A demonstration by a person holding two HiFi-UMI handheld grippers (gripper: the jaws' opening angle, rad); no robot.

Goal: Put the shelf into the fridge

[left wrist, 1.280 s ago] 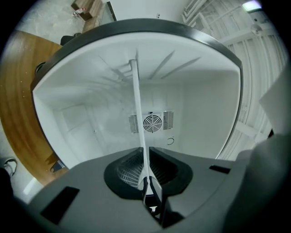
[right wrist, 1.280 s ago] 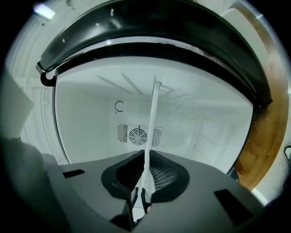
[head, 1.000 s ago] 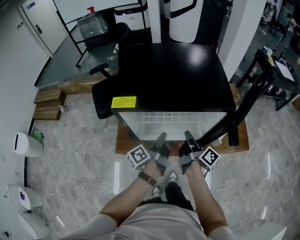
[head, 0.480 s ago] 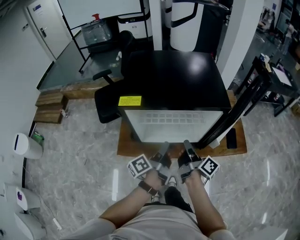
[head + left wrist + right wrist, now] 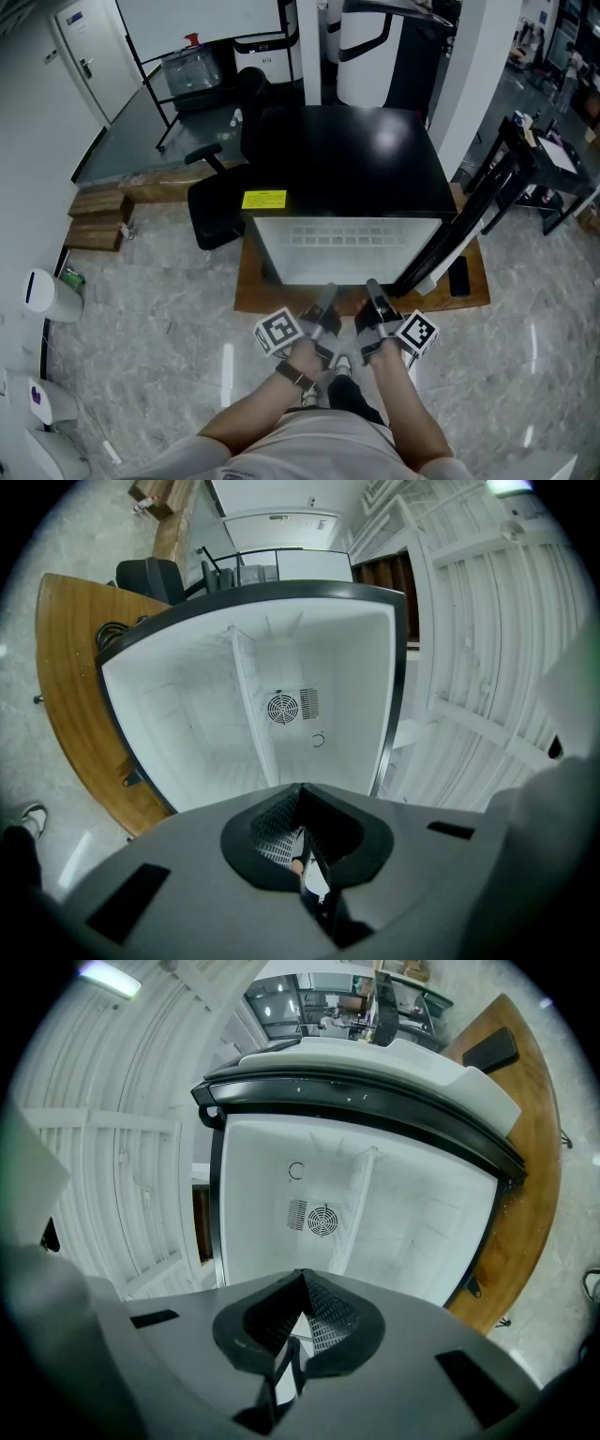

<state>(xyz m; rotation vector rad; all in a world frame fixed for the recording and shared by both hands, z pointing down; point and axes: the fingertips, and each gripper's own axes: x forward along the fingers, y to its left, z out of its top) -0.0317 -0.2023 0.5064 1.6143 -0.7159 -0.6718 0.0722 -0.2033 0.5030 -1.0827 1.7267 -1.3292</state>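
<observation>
A black mini fridge [image 5: 347,159] stands on a wooden platform [image 5: 251,296] with its door [image 5: 452,242] swung open to the right. Its white inside [image 5: 206,714] faces both gripper views. The clear shelf [image 5: 246,697] sits inside, edge-on across the middle of the cavity; the right gripper view also shows the shelf [image 5: 360,1194]. My left gripper [image 5: 326,294] and right gripper [image 5: 371,287] hang side by side just in front of the opening, apart from the fridge. The left gripper [image 5: 300,794] and the right gripper [image 5: 302,1281] both have their jaws together with nothing between them.
A black office chair [image 5: 220,202] stands against the fridge's left side. A dark flat object [image 5: 459,277] lies on the platform under the door. Wooden blocks [image 5: 98,202] lie at the far left, and a black stand [image 5: 534,159] is at the right.
Both grippers have drawn back a little from the fridge's front edge toward the person. The shelf stays in the fridge.
</observation>
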